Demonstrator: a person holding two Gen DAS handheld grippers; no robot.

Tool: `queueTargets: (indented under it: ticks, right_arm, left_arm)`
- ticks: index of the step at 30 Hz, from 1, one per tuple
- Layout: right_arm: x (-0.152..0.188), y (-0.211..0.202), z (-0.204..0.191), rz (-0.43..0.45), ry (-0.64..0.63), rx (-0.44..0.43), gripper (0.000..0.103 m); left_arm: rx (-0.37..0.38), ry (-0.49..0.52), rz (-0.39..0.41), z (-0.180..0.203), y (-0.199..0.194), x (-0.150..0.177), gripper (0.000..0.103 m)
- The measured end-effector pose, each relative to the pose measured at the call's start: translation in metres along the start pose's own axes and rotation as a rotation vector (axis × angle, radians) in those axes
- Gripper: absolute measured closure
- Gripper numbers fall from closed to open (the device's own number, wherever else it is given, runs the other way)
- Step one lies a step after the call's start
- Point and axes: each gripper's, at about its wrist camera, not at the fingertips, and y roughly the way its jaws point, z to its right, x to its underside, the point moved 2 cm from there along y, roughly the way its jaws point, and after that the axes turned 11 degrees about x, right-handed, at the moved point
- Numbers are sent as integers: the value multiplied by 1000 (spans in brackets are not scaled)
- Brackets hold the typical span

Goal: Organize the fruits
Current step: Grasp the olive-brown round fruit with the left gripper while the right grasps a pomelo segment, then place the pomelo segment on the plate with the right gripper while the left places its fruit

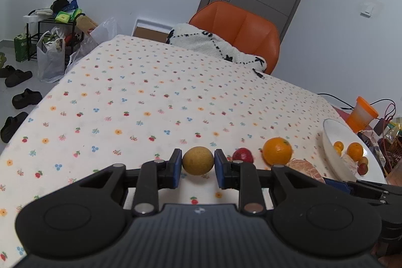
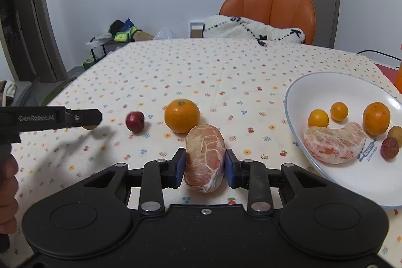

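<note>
Right wrist view: the peeled pomelo segment (image 2: 204, 158) lies on the flowered tablecloth (image 2: 176, 72) between the blue pads of my right gripper (image 2: 205, 166). The pads flank it closely on both sides; whether they press the membrane or stand just off it I cannot tell. It sits lengthwise along the fingers, which I judge suits a narrow-side grip on a soft piece. Just beyond it rests a large orange (image 2: 182, 115), and to that fruit's left a small red fruit (image 2: 135, 121), both loose on the cloth.

The white bowl (image 2: 351, 182) stands to the right, near the segment. It already holds a second pomelo piece (image 2: 334, 145), three oranges of differing size, a brown-skinned fruit and a red lychee-like fruit at its right edge. I judge the bowl to be the collection point, with four fruits left outside it.

Left wrist view: my left gripper (image 1: 198, 168) brackets a round yellow-brown fruit (image 1: 198, 160) resting on the cloth. Its pads sit at the fruit's two sides at its widest line; contact is again not resolved, so clamped or merely closing cannot be stated. From the right camera this gripper (image 2: 86, 117) appears side-on, low over the table, with a hand on its grip at the frame edge.

Risk noted: the segment's membrane is fragile, so excess squeeze could split it.
</note>
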Motion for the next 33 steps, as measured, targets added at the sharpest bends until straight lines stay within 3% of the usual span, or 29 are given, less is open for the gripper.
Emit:
queueTargets:
  ticks: [16,33]
  right_arm:
    - [-4,-31,22,78,51,-7,73]
    - [2,-45,83,110,139,82,72]
  left_arm:
    - [46,54,32,39,-9,-7,77]
    - [109,100,18,91,8,1,77]
